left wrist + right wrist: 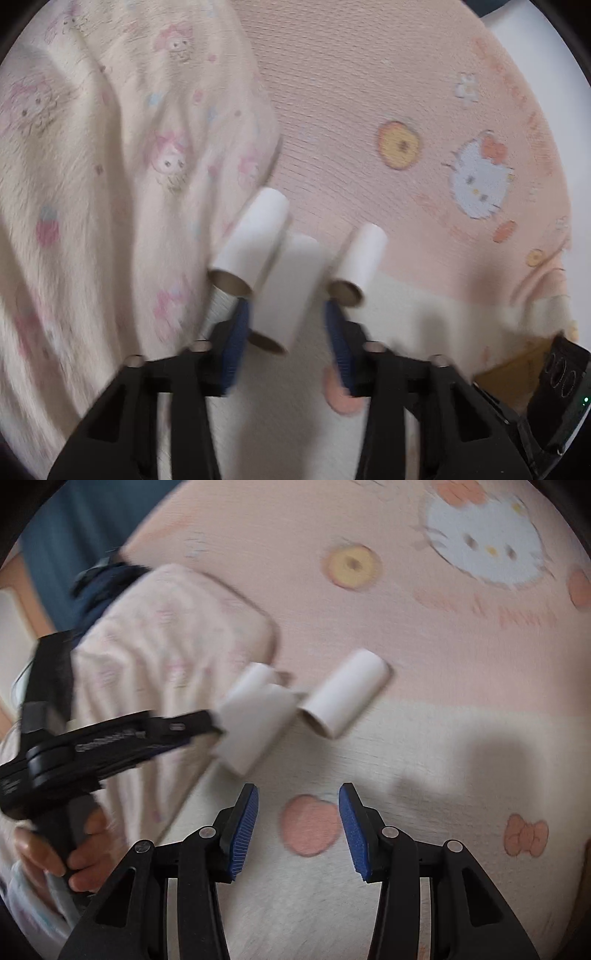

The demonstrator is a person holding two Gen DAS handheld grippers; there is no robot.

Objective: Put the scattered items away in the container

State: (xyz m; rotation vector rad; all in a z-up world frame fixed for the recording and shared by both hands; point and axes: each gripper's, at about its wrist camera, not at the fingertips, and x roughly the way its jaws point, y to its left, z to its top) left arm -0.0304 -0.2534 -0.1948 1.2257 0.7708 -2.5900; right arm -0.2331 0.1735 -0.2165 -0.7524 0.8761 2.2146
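Pink knitted blanket (369, 92) with a Hello Kitty face (478, 175) and a yellow doughnut motif (399, 144) covers most of the surface, turning cream nearer the cameras, where a pink apple shape (310, 825) and a bow (526, 834) are woven in. Its pale lettering is too blurred to read. A cream fleece printed with pink bunny characters (110, 147) lies crumpled on the left.

Three white cardboard tubes lie close together by the fleece edge. The left tube (251, 243) and right tube (358, 262) rest on the blanket; the middle tube (286, 291) sits between the left gripper's (288, 332) blue pads, though blur hides whether they press it. The right gripper (298, 823) hangs partly open and empty above the apple. No container shows.
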